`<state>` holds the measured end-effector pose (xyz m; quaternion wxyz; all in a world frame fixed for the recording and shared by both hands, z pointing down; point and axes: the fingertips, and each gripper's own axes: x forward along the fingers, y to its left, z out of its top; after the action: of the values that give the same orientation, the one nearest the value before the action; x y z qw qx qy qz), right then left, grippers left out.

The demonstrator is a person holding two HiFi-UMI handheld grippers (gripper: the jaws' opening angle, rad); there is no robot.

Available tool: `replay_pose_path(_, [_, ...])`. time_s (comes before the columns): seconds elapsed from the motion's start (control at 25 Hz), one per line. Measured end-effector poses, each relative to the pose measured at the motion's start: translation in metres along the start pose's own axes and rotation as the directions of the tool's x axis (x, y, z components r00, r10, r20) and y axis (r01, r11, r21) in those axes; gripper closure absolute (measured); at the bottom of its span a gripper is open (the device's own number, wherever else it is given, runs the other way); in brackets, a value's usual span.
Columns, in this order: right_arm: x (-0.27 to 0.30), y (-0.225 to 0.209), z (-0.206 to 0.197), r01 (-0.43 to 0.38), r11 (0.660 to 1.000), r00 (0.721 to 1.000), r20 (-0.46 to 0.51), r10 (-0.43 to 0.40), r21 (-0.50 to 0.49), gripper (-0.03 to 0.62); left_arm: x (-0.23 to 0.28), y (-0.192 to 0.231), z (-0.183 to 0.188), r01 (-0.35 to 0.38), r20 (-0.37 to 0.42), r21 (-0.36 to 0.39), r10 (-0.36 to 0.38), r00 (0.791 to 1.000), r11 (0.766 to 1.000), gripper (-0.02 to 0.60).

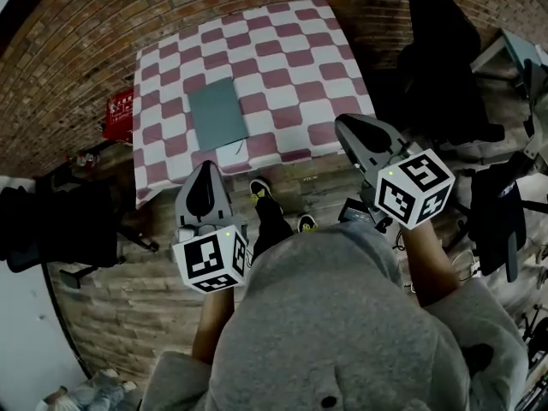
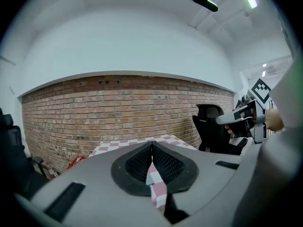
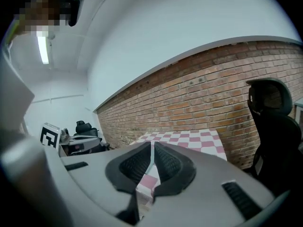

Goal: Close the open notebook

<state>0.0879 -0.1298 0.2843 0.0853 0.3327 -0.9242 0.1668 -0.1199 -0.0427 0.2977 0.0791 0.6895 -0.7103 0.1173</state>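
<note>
the notebook (image 1: 217,114) lies closed and flat on the checked table (image 1: 295,54), near its front edge toward the left corner. the left gripper (image 1: 206,171) and right gripper (image 1: 344,125) hang off the table's front edge, jaws pressed together on nothing.

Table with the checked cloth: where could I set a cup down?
The right half of the table, from the notebook to the right edge, is bare, as is the far strip behind the notebook. Left of it only a narrow band is free. A small dark thing lies by its near corner.
</note>
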Motion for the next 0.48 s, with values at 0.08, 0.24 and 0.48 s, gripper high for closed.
replay_pose_path(0.08, [0.008, -0.004, 0.014, 0.0, 1.0, 1.0, -0.006, 0.0, 0.005, 0.552, 0.007, 0.008, 0.012, -0.013, -0.006, -0.017, 0.013, 1.0, 1.0, 0.571])
replay_pose_path(0.24, [0.031, -0.01, 0.05, -0.011, 1.0, 0.999, -0.03, 0.011, 0.003, 0.553, 0.026, 0.025, 0.042, -0.039, -0.018, -0.048, 0.038, 0.999, 0.998, 0.571])
replay_pose_path(0.48, [0.02, -0.019, 0.021, -0.019, 1.0, 1.0, -0.013, 0.019, 0.008, 0.551, 0.024, 0.005, 0.024, -0.041, -0.009, -0.027, 0.041, 0.999, 0.999, 0.571])
